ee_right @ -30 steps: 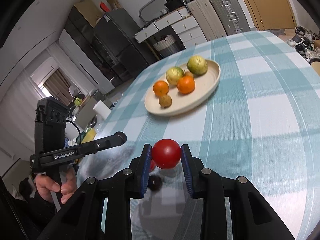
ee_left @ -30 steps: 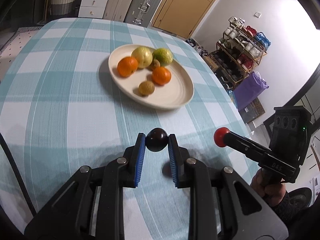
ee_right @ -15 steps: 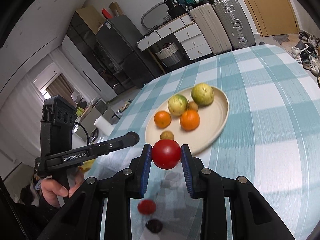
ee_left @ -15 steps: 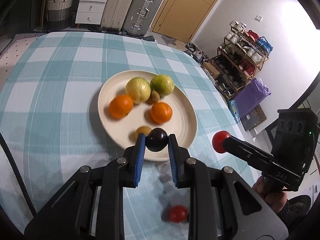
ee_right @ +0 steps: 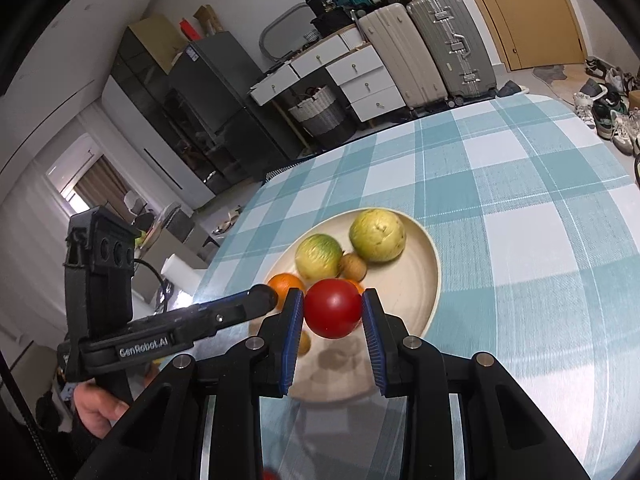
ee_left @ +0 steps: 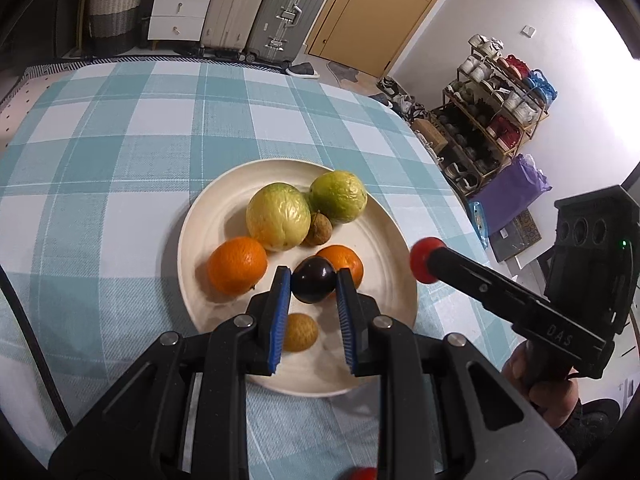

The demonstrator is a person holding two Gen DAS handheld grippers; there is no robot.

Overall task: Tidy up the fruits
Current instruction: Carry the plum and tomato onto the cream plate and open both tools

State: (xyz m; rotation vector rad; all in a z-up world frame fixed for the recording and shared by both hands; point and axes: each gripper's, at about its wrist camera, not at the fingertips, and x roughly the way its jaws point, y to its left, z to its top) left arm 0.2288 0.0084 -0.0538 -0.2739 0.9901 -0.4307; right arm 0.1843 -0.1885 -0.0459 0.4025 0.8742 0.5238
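My left gripper (ee_left: 313, 286) is shut on a dark purple plum (ee_left: 313, 285) and holds it above the near part of a cream plate (ee_left: 200, 240). The plate holds two green guavas (ee_left: 279, 216), two oranges (ee_left: 237, 265) and two small brown fruits (ee_left: 300, 332). My right gripper (ee_right: 332, 314) is shut on a red tomato (ee_right: 333, 308) and holds it over the plate's near edge (ee_right: 434, 280). In the left wrist view the right gripper (ee_left: 426, 260) hangs beside the plate's right rim with the tomato at its tip.
The plate sits on a table with a teal-and-white checked cloth (ee_left: 120, 140). A small red fruit (ee_left: 360, 474) lies on the cloth just below my left gripper. Suitcases (ee_left: 280, 8), drawers and a shoe rack (ee_left: 492, 96) stand beyond the table.
Both grippers have moved forward and now hold their fruits over the plate. The plate looks closer and larger in both views.
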